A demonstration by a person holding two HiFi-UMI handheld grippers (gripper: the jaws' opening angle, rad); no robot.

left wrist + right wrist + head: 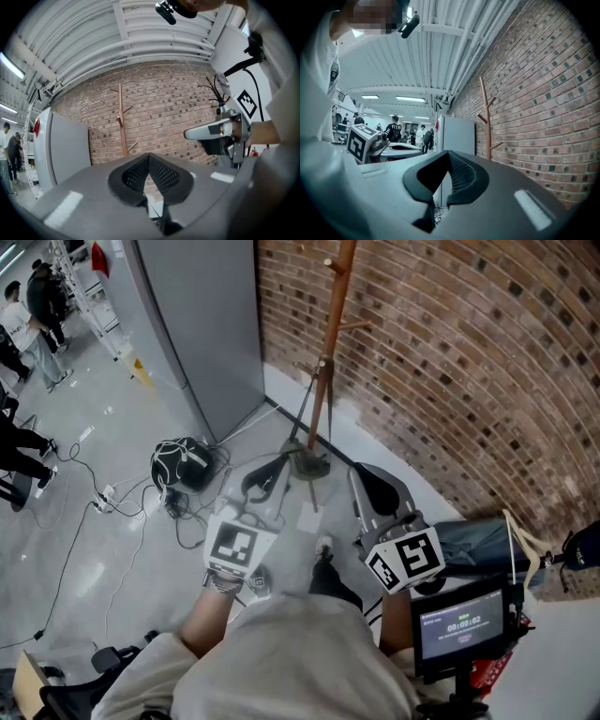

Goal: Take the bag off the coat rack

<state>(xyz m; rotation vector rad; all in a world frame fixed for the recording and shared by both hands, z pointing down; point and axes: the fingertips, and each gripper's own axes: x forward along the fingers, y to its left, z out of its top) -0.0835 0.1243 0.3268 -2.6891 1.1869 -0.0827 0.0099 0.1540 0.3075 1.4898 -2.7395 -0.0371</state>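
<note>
Head view: seeing the wooden coat rack (330, 352) standing on splayed legs against the brick wall (450, 352), its top cropped off and no bag hanging on the pegs in sight. Noticing a blue cloth bag (478, 545) with pale straps (518, 538) lying low at the right, well apart from the rack and near the small monitor (464, 624). Probably looking at the task's bag there, though not being sure. Holding the left gripper (267, 476) and the right gripper (370, 488) out in front, short of the rack and touching nothing. Risking a snagged foot on the floor cables (112, 507) by the black bundle (183, 463) when stepping closer.

Left gripper view: pressing the tongs fully together on nothing. Facing the whole rack (123, 123), with every peg bare. Likely wasting a reach if going to the pole for a strap.

Right gripper view: pressing these tongs together too, pinching nothing. Facing the rack (487, 119) again, bare from top to lowest peg. Judging that closed tongs would be sliding off a strap rather than catching it, so needing to spread first. Judging too that a sideways tug would be tipping so slim a pole. Expecting the soft cloth and loose straps to be sagging and swinging once lifted.
</note>
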